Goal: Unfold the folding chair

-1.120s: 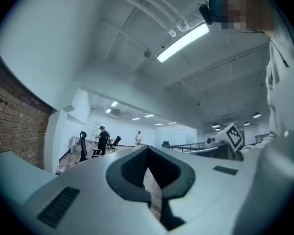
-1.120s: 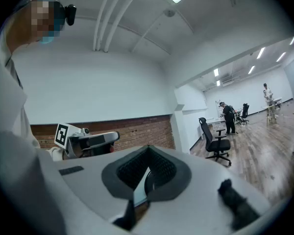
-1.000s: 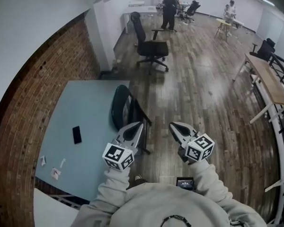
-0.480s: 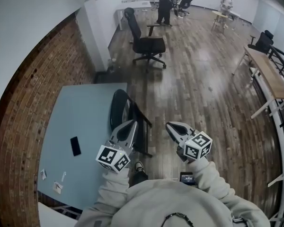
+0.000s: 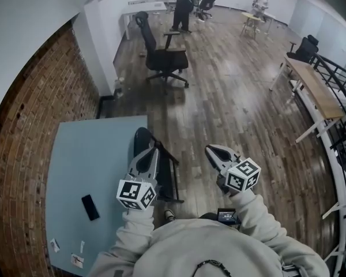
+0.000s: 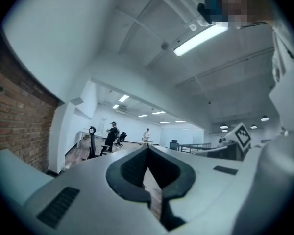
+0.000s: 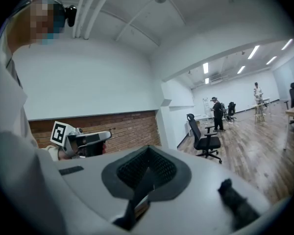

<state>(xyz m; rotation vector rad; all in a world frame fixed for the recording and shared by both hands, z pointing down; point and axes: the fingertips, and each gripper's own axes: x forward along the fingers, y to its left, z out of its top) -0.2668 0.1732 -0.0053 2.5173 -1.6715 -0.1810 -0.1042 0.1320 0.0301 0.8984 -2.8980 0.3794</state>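
The black folding chair (image 5: 168, 169) stands folded, leaning against the near edge of the light blue table (image 5: 86, 160) in the head view. My left gripper (image 5: 153, 150) hovers over the chair's top, shut with nothing in it; whether it touches the chair is unclear. My right gripper (image 5: 210, 149) is shut and empty, to the right of the chair over the wooden floor. In the left gripper view my left gripper (image 6: 147, 149) has its jaws together, pointing level into the room. The right gripper (image 7: 148, 151) likewise shows its jaws together, and the left gripper (image 7: 83, 141) appears beside it.
A black phone (image 5: 90, 206) and small papers lie on the table. A brick wall (image 5: 23, 143) runs along the left. A black office chair (image 5: 161, 56) stands further off, people stand and sit at the far end, and a wooden desk (image 5: 311, 91) and railing (image 5: 343, 154) line the right.
Both grippers have travelled forward with the person toward the folded chair, staying shut. The left one now sits over the chair's top, and the table and phone have slid back in view.
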